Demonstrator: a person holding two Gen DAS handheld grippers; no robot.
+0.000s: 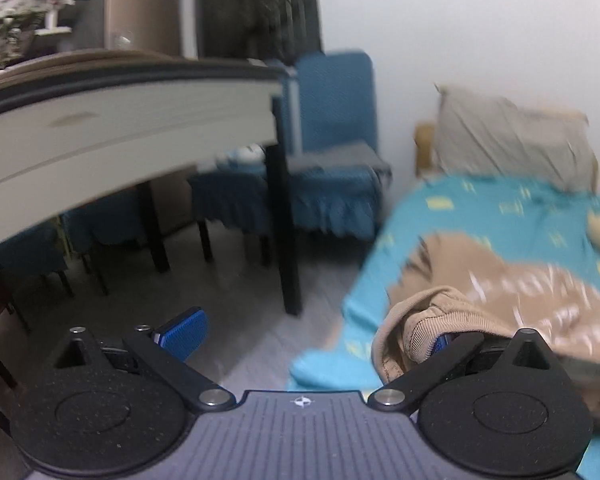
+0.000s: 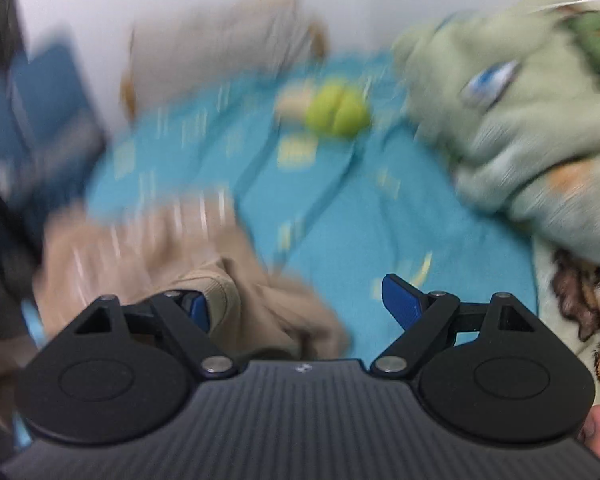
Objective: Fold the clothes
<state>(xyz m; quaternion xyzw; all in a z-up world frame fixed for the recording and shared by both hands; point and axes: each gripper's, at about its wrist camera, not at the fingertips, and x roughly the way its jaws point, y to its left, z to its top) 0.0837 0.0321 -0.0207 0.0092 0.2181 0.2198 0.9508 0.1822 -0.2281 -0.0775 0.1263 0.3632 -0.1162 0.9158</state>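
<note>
A tan garment (image 1: 500,280) lies crumpled on the teal bedsheet (image 1: 480,208). Its ribbed cuff (image 1: 424,332) is draped against the right finger of my left gripper (image 1: 312,340), hiding most of that blue pad. The left gripper's jaws stand wide apart, half over the floor and half over the bed's edge. In the blurred right wrist view the tan garment (image 2: 140,248) sits at lower left on the teal bedsheet (image 2: 320,220). A fold of its cuff (image 2: 216,284) rests beside the left pad of my right gripper (image 2: 300,304), which is open, with no pad pressing on cloth.
A table (image 1: 120,120) with black legs (image 1: 284,220) and blue-covered chairs (image 1: 332,120) stand left of the bed. A beige pillow (image 1: 512,136) leans at the wall. A yellow-green plush (image 2: 338,112) and a pale green blanket (image 2: 520,140) lie further up the bed.
</note>
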